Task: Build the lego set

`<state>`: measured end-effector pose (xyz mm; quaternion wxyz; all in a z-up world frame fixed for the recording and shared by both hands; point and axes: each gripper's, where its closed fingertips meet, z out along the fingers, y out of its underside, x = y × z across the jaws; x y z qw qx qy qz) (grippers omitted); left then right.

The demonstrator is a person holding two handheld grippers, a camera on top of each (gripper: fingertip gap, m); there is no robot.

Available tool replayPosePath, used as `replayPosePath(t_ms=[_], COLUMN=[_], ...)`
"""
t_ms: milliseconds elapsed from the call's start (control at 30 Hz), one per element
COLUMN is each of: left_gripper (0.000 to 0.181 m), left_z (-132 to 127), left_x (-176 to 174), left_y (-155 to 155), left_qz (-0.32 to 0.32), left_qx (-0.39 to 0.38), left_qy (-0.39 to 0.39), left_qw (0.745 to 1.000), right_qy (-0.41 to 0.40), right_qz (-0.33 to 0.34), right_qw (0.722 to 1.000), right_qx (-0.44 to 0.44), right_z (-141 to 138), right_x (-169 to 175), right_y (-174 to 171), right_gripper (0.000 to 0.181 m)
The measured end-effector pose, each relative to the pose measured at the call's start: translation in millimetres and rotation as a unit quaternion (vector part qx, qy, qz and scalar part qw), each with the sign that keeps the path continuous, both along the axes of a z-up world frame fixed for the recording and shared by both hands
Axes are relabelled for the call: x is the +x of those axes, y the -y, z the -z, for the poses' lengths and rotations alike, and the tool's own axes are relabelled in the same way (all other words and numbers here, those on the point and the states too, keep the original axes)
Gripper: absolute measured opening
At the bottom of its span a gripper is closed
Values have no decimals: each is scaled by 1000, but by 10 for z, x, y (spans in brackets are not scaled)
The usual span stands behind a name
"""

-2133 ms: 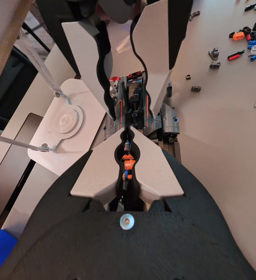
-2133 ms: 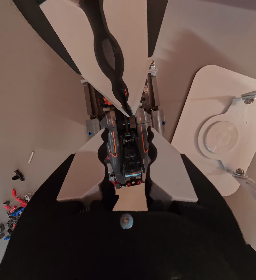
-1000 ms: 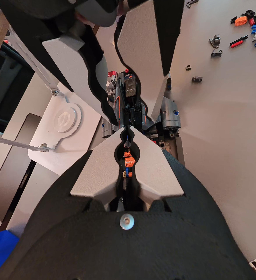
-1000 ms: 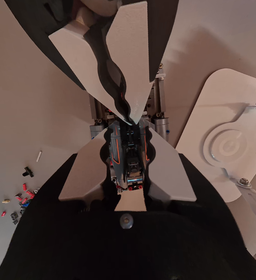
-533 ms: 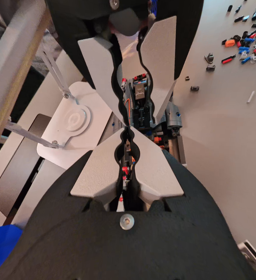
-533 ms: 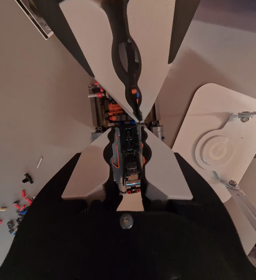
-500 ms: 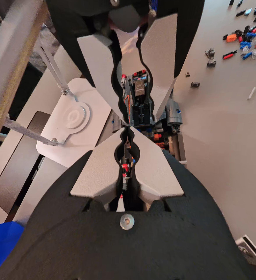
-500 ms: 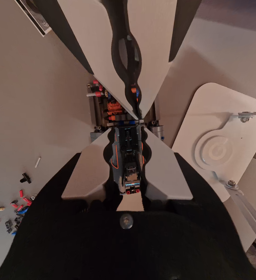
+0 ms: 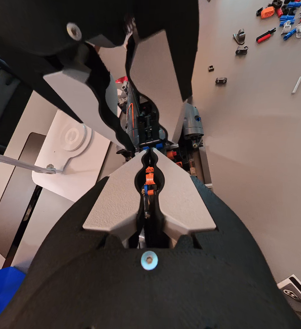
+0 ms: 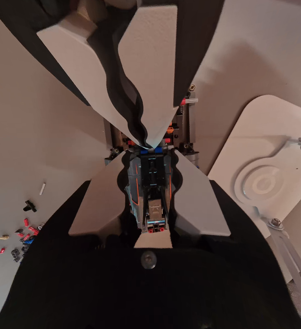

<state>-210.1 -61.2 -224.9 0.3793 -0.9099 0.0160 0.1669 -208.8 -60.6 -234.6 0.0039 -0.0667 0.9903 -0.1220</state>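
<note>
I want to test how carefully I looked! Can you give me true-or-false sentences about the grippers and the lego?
1. The right gripper has the lego model between its fingers. True.
2. The left gripper is wide open. False: its fingertips are together.
3. Loose pieces lie on the table. True.
4. The model's stripes are green. False: they are orange.
</note>
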Motion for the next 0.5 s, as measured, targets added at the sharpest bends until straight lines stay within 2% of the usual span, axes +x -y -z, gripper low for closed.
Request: replayPosePath(t_ms=[167, 500], left_gripper=[0, 0], left_z=[-64, 59], left_x=[-19, -20], left_y=[-25, -62], left_qz=[1, 3], left_qx=[14, -7], left_qy=[-15, -33], left_qw=[1000, 999], right_qy=[-5, 2], right_qz=[-10, -12], right_qw=[1000, 1000], right_qx=[7, 3], right_z=[46, 64], right_x=[-15, 14], right_y=[16, 16], right_gripper=[38, 37])
